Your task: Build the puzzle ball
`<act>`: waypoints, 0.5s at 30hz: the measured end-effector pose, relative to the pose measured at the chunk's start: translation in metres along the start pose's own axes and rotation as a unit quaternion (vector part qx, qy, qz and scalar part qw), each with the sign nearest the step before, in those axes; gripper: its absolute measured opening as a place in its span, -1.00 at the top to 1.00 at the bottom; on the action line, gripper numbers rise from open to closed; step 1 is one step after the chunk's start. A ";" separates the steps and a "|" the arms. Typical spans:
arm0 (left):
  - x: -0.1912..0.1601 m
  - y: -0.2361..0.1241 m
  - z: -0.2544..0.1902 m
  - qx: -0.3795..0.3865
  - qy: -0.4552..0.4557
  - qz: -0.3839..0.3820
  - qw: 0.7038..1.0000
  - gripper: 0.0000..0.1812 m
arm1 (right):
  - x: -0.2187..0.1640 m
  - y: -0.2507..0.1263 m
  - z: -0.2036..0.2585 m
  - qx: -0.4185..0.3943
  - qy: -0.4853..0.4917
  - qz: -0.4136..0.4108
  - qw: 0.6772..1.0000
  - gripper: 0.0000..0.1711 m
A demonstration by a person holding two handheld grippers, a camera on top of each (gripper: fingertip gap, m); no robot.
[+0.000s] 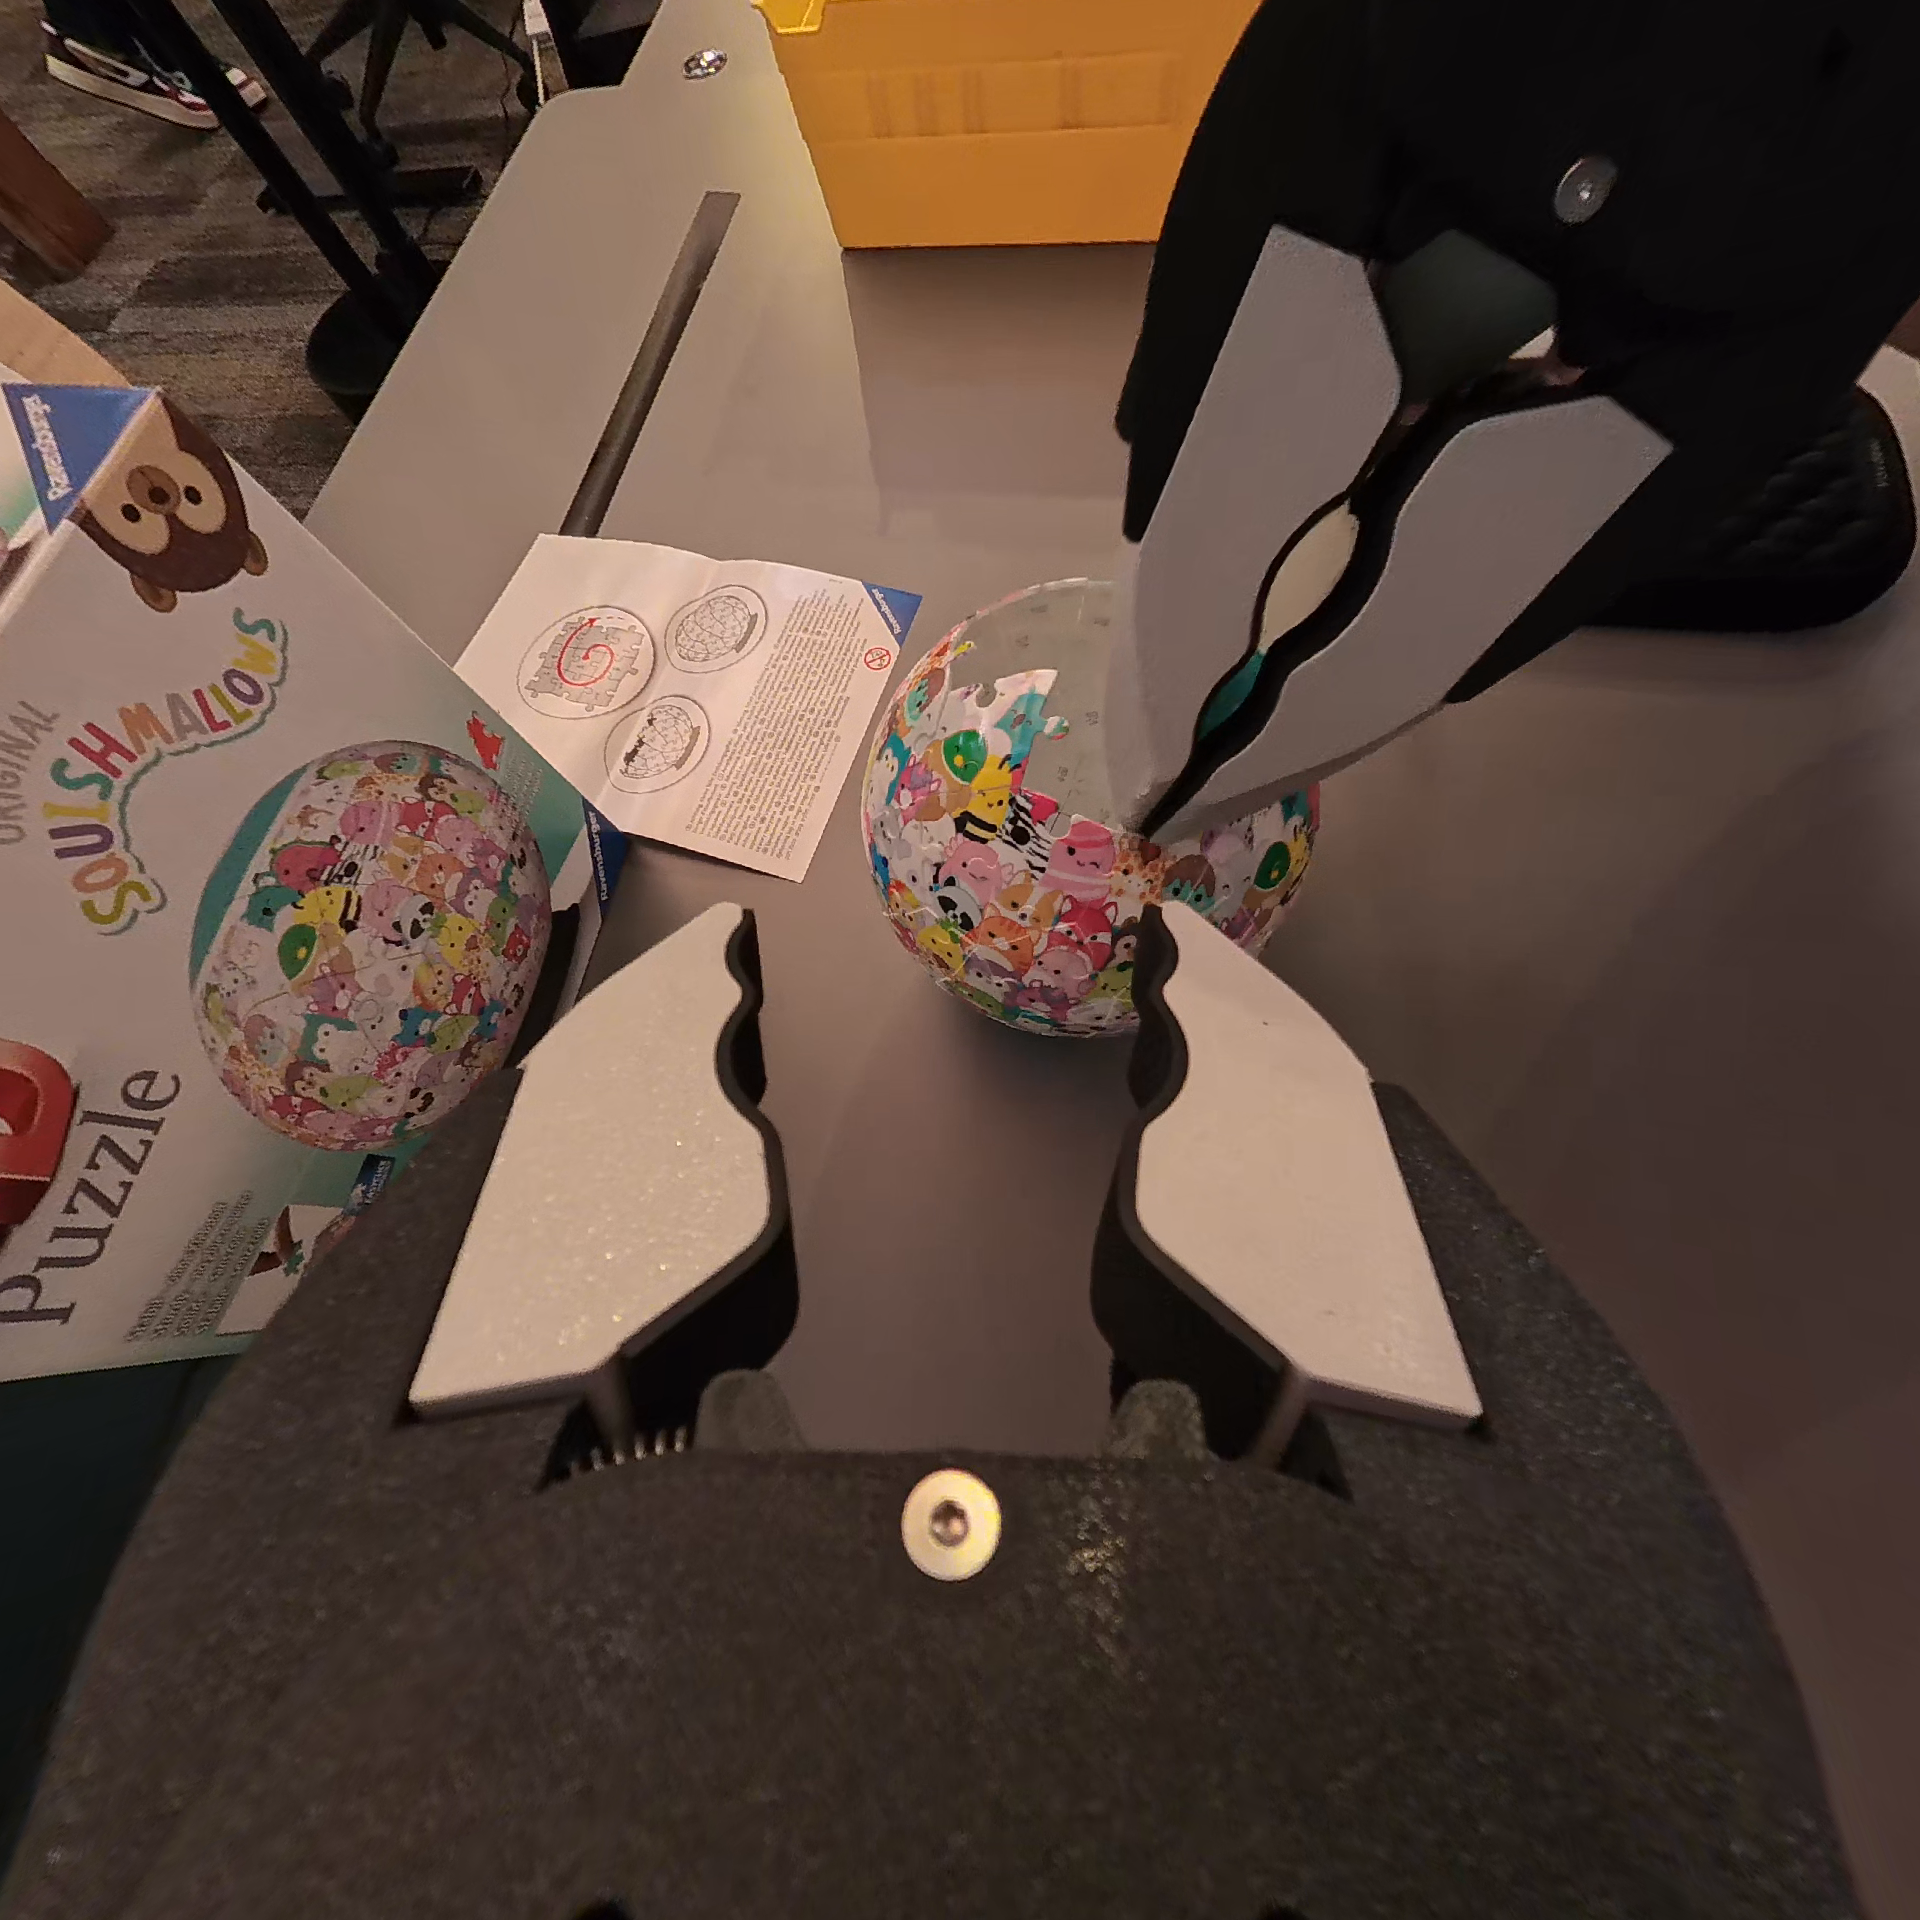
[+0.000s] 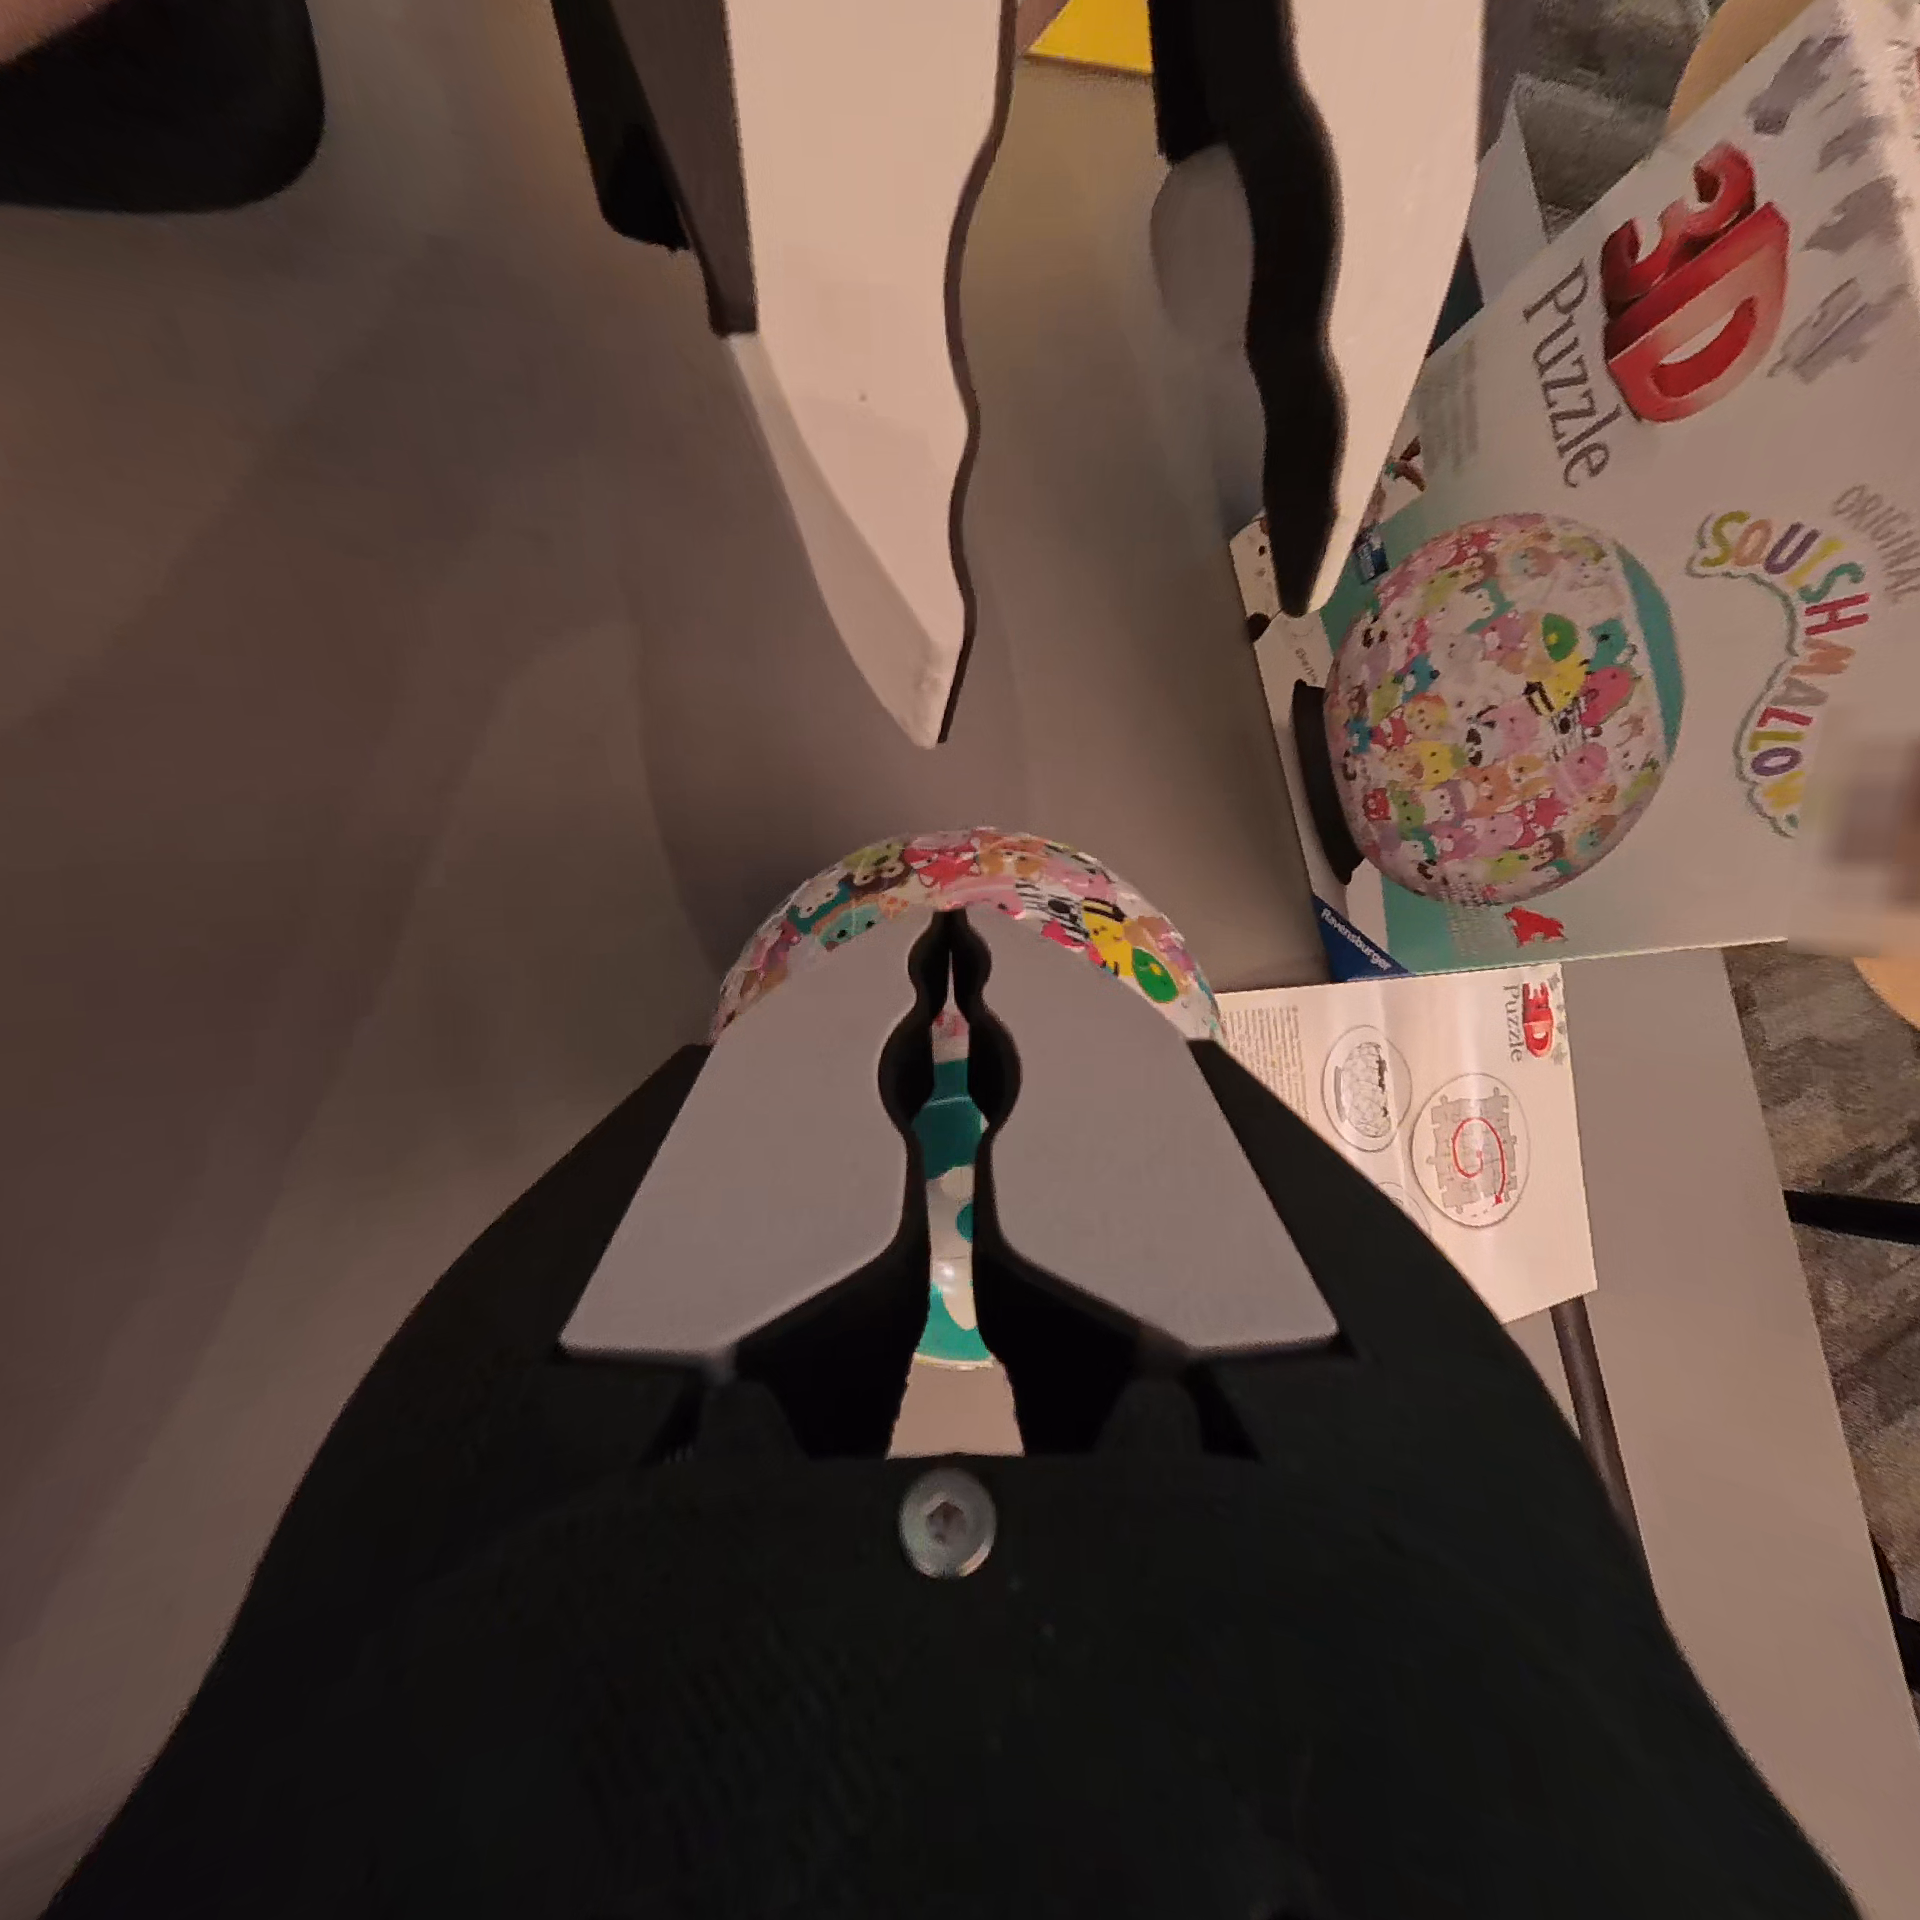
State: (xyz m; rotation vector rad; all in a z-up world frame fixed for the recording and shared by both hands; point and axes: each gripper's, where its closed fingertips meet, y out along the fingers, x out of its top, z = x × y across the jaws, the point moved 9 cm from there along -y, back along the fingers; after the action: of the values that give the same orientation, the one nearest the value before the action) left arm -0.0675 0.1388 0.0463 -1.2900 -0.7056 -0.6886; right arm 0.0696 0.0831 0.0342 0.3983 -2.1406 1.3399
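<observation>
The partly built puzzle ball (image 1: 997, 894) stands on the grey table (image 1: 1558, 1039), open at the top, with colourful pieces around its lower part. It shows in the right wrist view (image 2: 935, 868) just beyond my right fingertips. My right gripper (image 2: 948, 920) is shut on a teal and white puzzle piece (image 2: 951, 1195) and holds it at the ball's open rim. In the left wrist view the right gripper (image 1: 1153, 821) comes down from the upper right with the piece (image 1: 1236, 696). My left gripper (image 1: 945, 925) is open and empty, its right fingertip beside the ball; it also shows in the right wrist view (image 2: 1117, 665).
The puzzle box (image 1: 260, 831) lies at the left, also in the right wrist view (image 2: 1610, 675). A folded instruction sheet (image 1: 707, 707) lies between box and ball, seen too in the right wrist view (image 2: 1434, 1122). A yellow bin (image 1: 987, 125) stands at the back. A black padded object (image 1: 1818, 520) lies at the right.
</observation>
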 end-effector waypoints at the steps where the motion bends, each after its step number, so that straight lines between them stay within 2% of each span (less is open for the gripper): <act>1: 0.000 0.000 0.000 -0.001 0.000 0.000 1.000 0.24 | 0.000 0.000 0.000 -0.001 0.002 0.003 1.000 0.99; 3: 0.000 0.000 0.000 -0.001 0.000 0.001 1.000 0.24 | -0.004 0.002 -0.001 -0.002 0.006 0.017 1.000 0.98; 7: 0.000 0.000 0.000 0.000 -0.001 0.000 1.000 0.24 | -0.002 -0.006 0.006 0.012 0.007 -0.015 1.000 0.99; 10: 0.000 -0.001 0.001 0.001 -0.002 -0.002 1.000 0.24 | -0.009 -0.003 0.012 0.014 -0.001 0.011 1.000 0.99; 15: 0.000 0.001 0.000 0.000 0.000 0.002 1.000 0.24 | -0.010 -0.008 0.015 0.009 -0.012 0.000 1.000 0.99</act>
State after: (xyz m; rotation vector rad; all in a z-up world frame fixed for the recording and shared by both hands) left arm -0.0668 0.1386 0.0453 -1.2917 -0.7027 -0.6861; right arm 0.0765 0.0654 0.0289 0.4227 -2.1491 1.3606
